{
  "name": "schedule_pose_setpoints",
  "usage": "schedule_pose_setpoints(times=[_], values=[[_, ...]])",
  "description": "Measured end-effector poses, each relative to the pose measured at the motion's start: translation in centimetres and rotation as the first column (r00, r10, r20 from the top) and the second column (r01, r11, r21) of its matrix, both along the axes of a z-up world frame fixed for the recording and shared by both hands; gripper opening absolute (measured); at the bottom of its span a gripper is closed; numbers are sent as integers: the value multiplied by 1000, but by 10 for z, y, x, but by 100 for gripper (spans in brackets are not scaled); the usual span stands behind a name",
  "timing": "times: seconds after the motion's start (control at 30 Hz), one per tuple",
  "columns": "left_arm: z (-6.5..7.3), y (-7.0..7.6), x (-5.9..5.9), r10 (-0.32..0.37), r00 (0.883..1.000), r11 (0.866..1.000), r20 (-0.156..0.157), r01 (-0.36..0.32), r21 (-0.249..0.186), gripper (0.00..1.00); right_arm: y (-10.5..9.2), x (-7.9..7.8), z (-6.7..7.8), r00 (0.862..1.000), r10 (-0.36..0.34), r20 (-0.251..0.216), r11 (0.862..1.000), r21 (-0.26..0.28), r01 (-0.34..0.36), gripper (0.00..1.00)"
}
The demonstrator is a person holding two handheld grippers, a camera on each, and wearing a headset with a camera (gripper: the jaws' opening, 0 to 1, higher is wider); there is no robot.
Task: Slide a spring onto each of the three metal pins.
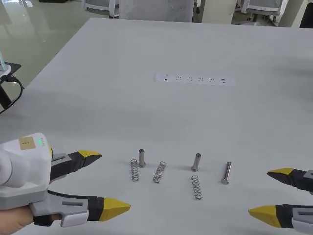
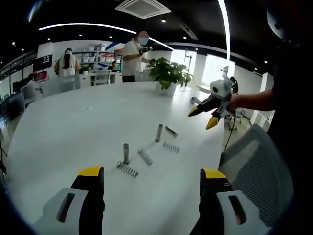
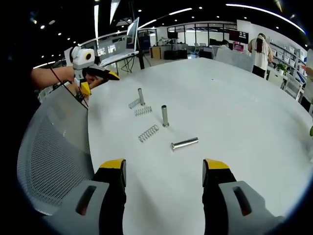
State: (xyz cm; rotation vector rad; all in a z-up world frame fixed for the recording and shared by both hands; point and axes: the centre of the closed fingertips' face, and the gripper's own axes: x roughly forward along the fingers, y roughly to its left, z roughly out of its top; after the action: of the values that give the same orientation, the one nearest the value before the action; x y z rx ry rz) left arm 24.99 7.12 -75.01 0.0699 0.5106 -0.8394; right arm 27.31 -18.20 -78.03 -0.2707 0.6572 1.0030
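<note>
at the left of the head view the left gripper (image 1: 110, 181), white-bodied with dark jaws and yellow tips, is held just over the matte white tabletop (image 1: 98, 88), its jaws spread wide with nothing between them. at about 3 o'clock from its tips, near but apart, the first spring (image 1: 134, 170), a thin coil of bright steel wire, is laid flat with its long axis running roughly 12 to 6. just beside it the first pin (image 1: 142, 158), a short polished metal cylinder, is stood upright. the second spring (image 1: 159, 172) is laid next, tilted from 1 to 7. the third spring (image 1: 196, 187) is laid close to 12 to 6, at 6 o'clock from the upright second pin (image 1: 196, 162). the third pin (image 1: 226, 172), smooth and shiny, is laid on its side, axis near 12 to 6. no spring is seen on any pin. at the right the right gripper (image 1: 265, 192), likewise yellow-tipped, is held agape and empty, with the lying pin at about 10 o'clock from it. the first spring is judged nearest to the left gripper. a light pinch across its coils, likely to be compliant and prone to roll, would be called for.
</note>
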Motion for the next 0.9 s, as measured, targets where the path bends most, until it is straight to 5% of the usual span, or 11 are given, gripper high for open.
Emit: schedule_pose_setpoints(times=[0.9], values=[[-5,-3,3,-5,1000,1000,-5,5,1,75,-5,1,-2,997,-30,-65,1000,-11,29,55]])
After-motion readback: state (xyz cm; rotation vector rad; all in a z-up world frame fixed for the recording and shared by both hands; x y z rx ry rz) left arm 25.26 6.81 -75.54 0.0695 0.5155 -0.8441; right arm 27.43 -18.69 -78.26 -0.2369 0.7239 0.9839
